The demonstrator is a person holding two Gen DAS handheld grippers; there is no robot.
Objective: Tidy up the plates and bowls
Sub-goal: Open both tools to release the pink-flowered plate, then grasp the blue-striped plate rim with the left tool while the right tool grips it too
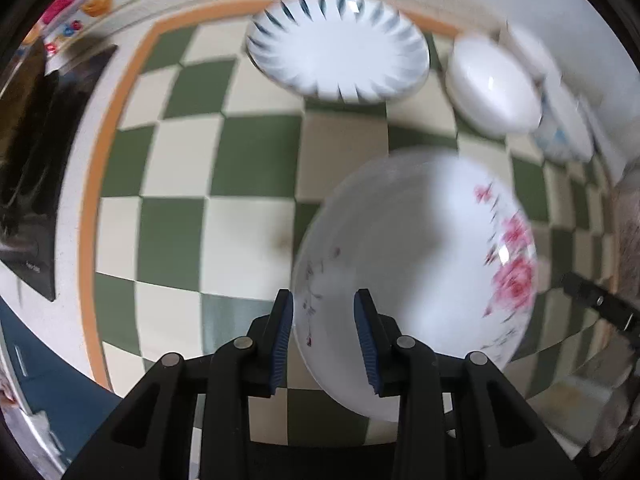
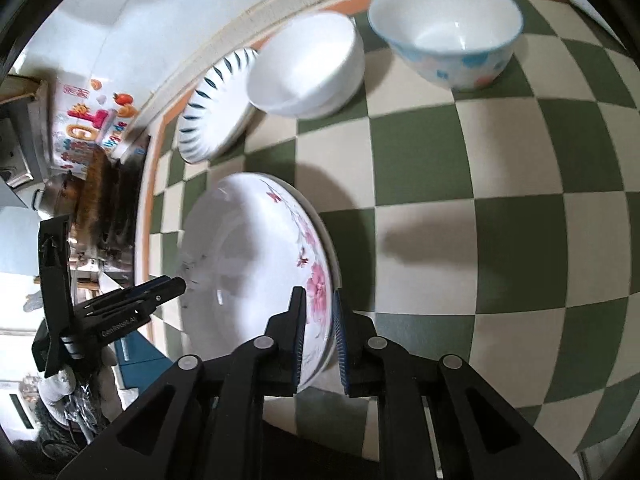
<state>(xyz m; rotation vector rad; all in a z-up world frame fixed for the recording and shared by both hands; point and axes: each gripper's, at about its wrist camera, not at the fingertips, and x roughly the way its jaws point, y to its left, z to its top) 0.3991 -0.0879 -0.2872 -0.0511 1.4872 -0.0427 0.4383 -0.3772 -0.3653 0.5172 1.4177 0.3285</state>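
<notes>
Two grippers, left [image 1: 324, 340] and right [image 2: 320, 336], straddle floral plate [image 2: 256, 264] rims, opposite edges.

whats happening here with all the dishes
A person with a claw in each hand is handling the floral plate over the checkered tablecloth. The right claw straddles one rim and the left claw straddles the opposite rim. Behind sit a striped plate, a white bowl and a blue-patterned bowl.
</notes>
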